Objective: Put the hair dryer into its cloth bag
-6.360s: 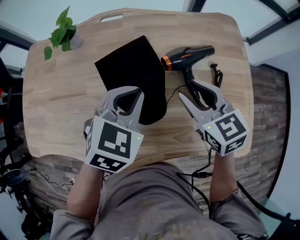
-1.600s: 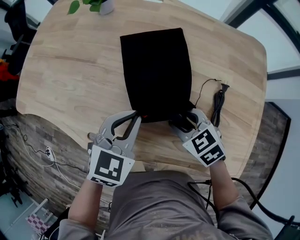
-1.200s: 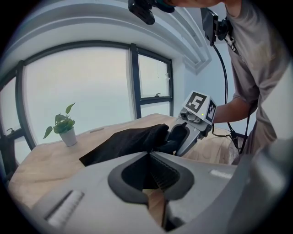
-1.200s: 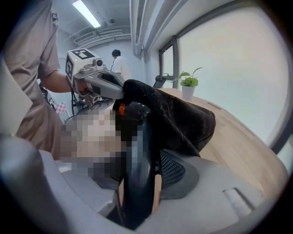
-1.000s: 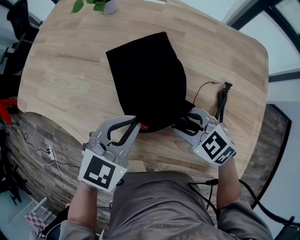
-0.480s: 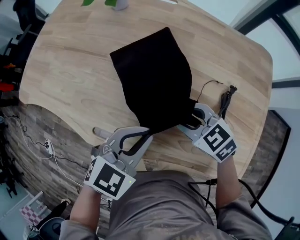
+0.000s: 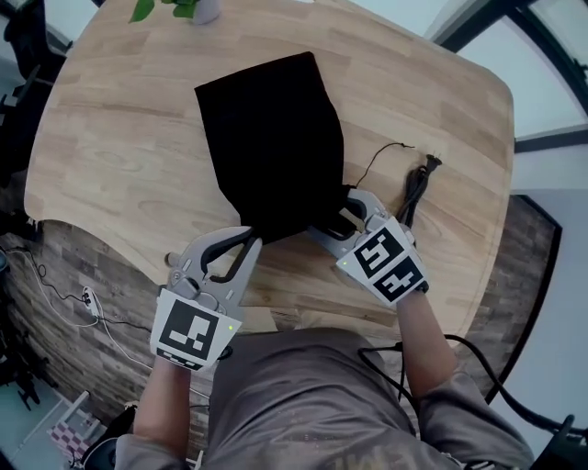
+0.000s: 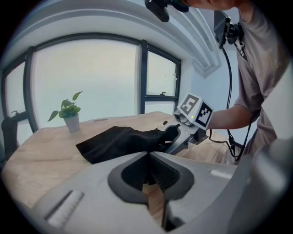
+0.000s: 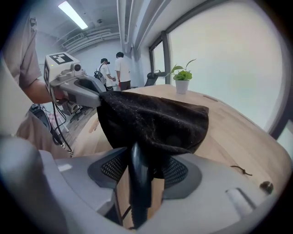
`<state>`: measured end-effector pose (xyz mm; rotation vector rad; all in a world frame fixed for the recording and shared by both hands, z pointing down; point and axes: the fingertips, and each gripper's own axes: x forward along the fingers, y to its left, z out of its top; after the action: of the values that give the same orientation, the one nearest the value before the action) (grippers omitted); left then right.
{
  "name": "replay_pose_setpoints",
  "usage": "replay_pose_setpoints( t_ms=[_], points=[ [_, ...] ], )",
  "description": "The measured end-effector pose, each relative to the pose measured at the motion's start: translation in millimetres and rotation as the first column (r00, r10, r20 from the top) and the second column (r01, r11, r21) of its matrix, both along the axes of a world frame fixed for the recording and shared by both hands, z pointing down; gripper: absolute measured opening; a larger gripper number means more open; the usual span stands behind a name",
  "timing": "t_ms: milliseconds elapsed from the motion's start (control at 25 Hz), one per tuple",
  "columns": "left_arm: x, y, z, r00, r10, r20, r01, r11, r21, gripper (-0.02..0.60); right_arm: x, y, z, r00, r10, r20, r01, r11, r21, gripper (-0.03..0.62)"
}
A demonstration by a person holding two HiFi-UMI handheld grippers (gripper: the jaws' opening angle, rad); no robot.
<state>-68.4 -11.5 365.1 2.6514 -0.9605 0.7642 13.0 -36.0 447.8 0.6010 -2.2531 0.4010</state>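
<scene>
cloth bag (image 7: 271, 147): centre, on table (image 7: 110, 138) | potted plant (image 7: 197, 9): upper left | power cord (image 7: 413, 188): right of bag | hair dryer (image 9: 137, 178): in bag

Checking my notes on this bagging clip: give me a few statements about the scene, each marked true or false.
1. The left tool pinches the cloth bag's edge. True.
2. The hair dryer lies wholly outside the bag. False: only its handle sticks out.
3. The right tool has nothing between its jaws. False: the handle stands between them; they have just been opening.
4. A potted plant stands at the table's far edge. True.
5. The power cord lies on the table. True.
</scene>
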Motion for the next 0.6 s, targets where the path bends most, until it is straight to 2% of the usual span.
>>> replay_pose_setpoints(
  t_ms=[80,160,320,400,480,520,560,600],
  points=[
    [-4.2,-5.2,-1.9,0.999,-0.043,-0.022,0.043,0.999,-0.013,0.015,7.6,3.9,-12.3,1.000,0.028,0.005,-0.028,0.999,0.018,0.253],
    [-7.8,-9.2,-3.2,0.997,-0.072,-0.026,0.072,0.997,-0.021,0.015,18.1,4.4,-25.0,0.997,0.078,0.006,-0.078,0.994,0.074,0.220],
    [-6.0,-13.0,-4.8,0.995,-0.092,-0.026,0.090,0.995,-0.049,0.015,41.7,-6.8,-38.3,0.979,0.201,-0.037,-0.187,0.956,0.228,0.206],
    [-4.2,-13.3,-5.5,0.996,-0.091,-0.022,0.090,0.994,-0.057,0.015,47.4,-13.6,-36.9,0.972,0.224,-0.066,-0.200,0.943,0.266,0.219],
    [-4.7,-13.5,-6.1,0.996,-0.091,-0.011,0.091,0.994,-0.056,0.015,45.7,-18.4,-31.5,0.975,0.202,-0.098,-0.167,0.944,0.283,0.222],
    [-5.1,-13.3,-6.1,0.996,-0.093,-0.006,0.093,0.994,-0.055,0.015,44.8,-20.1,-31.2,0.976,0.187,-0.114,-0.145,0.943,0.299,0.171],
    [-5.2,-12.8,-6.0,0.995,-0.095,-0.004,0.095,0.994,-0.055,0.015,45.2,-21.6,-34.6,0.976,0.179,-0.121,-0.132,0.938,0.321,0.076],
    [-4.8,-12.0,-5.9,0.995,-0.096,-0.001,0.095,0.994,-0.055,0.015,46.6,-23.0,-41.4,0.977,0.178,-0.115,-0.129,0.930,0.344,0.040]
  ],
)
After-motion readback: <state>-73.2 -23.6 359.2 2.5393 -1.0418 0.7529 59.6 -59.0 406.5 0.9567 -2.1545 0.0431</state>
